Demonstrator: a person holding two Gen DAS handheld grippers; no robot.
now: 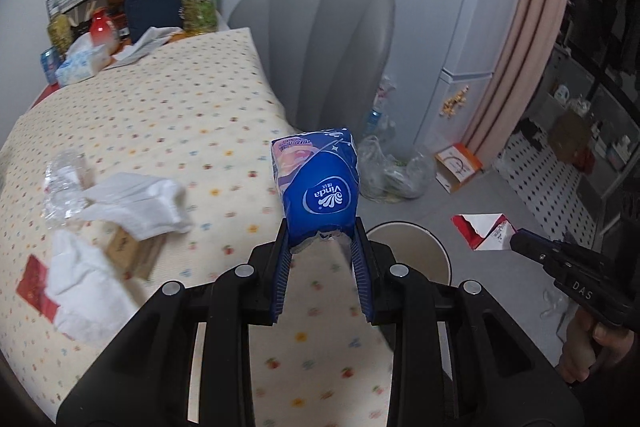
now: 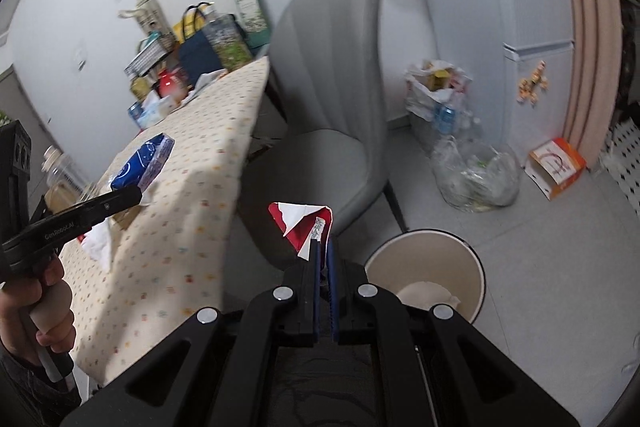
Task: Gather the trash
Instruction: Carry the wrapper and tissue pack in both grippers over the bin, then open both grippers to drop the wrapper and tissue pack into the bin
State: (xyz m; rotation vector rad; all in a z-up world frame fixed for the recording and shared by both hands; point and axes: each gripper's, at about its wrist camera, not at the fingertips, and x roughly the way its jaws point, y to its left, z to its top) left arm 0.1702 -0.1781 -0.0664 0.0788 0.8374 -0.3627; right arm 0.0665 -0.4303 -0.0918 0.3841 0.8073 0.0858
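Note:
My left gripper [image 1: 322,233] is shut on a blue Vinda tissue pack [image 1: 320,183], held above the table's right edge; the pack also shows in the right wrist view [image 2: 142,163]. My right gripper [image 2: 323,247] is shut on a torn red and white paper wrapper [image 2: 304,225], held above the floor left of the bin; the wrapper also shows in the left wrist view [image 1: 482,229]. A round white trash bin [image 2: 424,267] stands on the floor, also low right of the pack in the left wrist view [image 1: 416,251]. White tissues [image 1: 136,205], a crushed clear bottle [image 1: 66,187] and a red packet [image 1: 34,285] lie on the table.
The table with a dotted cloth [image 1: 168,115] has clutter at its far end [image 1: 120,7]. A grey chair [image 2: 332,99] stands beside it. Clear bags of bottles [image 2: 476,175] and an orange box [image 2: 556,167] sit on the floor by the fridge [image 1: 460,27].

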